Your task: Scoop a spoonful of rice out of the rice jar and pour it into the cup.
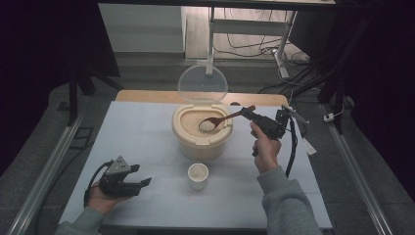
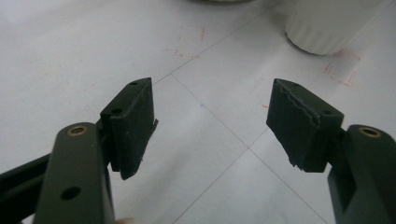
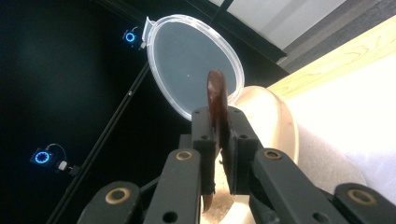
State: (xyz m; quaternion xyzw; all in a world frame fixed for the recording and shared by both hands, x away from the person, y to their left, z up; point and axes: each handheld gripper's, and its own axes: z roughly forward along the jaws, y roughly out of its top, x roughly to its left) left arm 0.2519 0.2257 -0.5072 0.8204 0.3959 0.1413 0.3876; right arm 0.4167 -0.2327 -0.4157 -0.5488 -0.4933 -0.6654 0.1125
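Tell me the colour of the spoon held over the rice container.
Dark reddish brown, like wood: the spoon shows best in the high view.

High view dim, dark edges, soft focus – table (image 1: 147, 147) evenly lit; left gripper view bright, washed out.

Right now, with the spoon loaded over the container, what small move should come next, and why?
Probably lift the wooden spoon clear of the rice container and carry it level toward the white cup. The right gripper is shut on the spoon's handle, its bowl holds a heap of rice above the opening, and the cup stands just in front, partly filled. The left gripper rests open aside.
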